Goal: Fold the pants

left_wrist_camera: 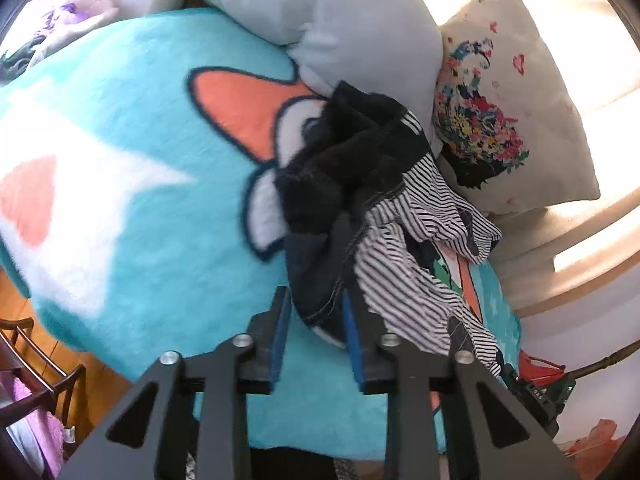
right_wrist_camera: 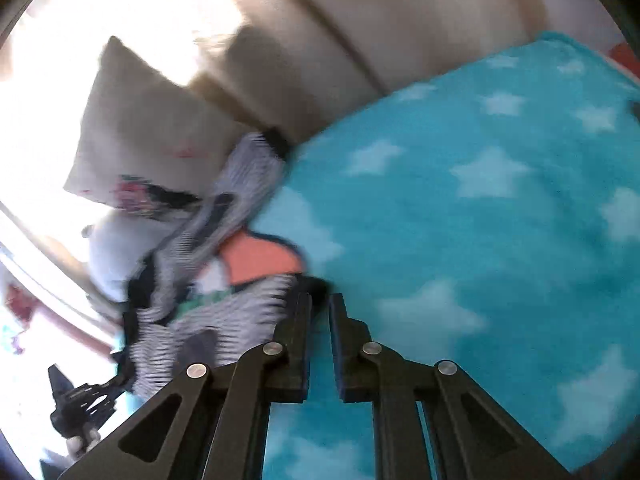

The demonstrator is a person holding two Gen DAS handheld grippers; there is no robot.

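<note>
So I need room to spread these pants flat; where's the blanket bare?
Bare: the turquoise blanket right of the right tool, and the stretch left of the clothes heap. Crowded: the heap against the floral pillow.

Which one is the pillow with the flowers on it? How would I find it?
Start at the big turquoise blanket with white stars. At its far edge lies a heap of clothes, and two pillows lean behind that heap. The flower pillow is the cream one on the right, with a bright bunch of flowers and little red hearts printed on it; the pillow beside it is plain pale blue-grey.
</note>
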